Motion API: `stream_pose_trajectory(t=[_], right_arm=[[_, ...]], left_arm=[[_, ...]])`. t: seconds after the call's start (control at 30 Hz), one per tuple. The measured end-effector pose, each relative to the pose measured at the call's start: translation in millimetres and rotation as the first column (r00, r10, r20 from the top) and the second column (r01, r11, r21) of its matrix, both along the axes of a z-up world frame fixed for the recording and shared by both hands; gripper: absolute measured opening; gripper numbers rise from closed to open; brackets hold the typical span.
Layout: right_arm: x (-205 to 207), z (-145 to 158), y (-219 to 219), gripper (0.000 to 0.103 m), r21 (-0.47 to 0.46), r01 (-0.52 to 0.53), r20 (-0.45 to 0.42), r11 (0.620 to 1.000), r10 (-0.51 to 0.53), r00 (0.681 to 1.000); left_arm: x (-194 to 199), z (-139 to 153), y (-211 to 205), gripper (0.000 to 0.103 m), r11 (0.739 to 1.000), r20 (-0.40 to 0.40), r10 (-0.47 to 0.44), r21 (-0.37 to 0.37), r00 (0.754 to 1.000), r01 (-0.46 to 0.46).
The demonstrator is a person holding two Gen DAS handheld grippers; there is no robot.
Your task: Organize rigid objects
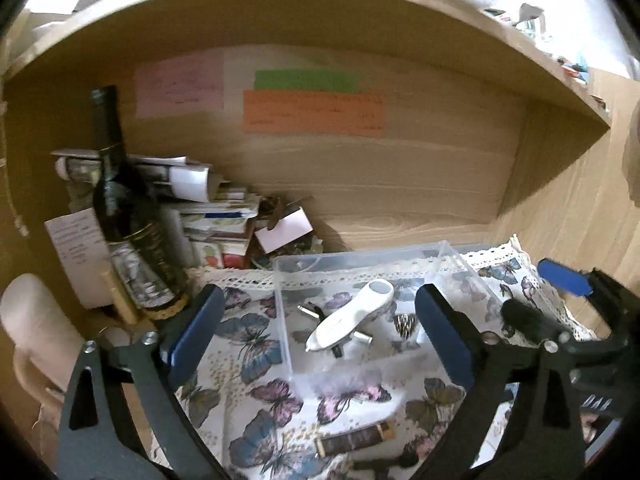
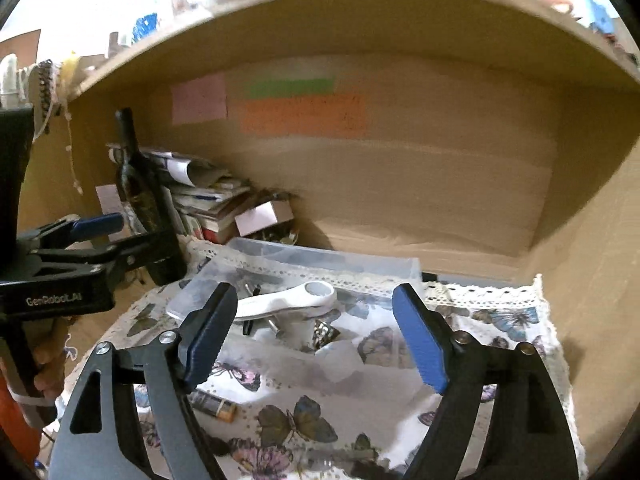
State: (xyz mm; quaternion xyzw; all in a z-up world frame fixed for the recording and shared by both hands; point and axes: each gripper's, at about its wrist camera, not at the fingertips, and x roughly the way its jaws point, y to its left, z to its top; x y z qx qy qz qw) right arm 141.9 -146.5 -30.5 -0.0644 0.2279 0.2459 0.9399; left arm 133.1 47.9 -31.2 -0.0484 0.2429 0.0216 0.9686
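Spread wide, left gripper [image 1: 320,340] framing a clear box [image 1: 360,308] holding a white gadget [image 1: 352,318], perhaps a thermometer.

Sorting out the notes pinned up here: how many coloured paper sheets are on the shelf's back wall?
3: a pink sheet on the left, a green sheet to its right, and an orange sheet directly under the green one.
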Motion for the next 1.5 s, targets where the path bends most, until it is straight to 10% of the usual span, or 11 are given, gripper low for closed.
stream_pose_trajectory(t=[1.0,1.17,1.5], right_arm=[[-16,-117,-58,0.081,-0.066,0.142,-0.38,0.988,-0.156,0.912],[-5,-126,-59,0.057,-0.067,0.159,-0.425,0.985,-0.172,0.889],[-5,-127,-56,0.042,-0.105,0.182,-0.384,0.978,-0.208,0.9]], left_arm=[[-28,-127,-58,0.1,0.986,-0.379,-0.167,-0.077,0.91,0.149],[-16,-137,-66,0.099,0.984,-0.41,-0.176,-0.086,0.895,0.154],[-14,-142,-77,0.061,0.987,-0.391,-0.153,-0.018,0.908,0.158]])
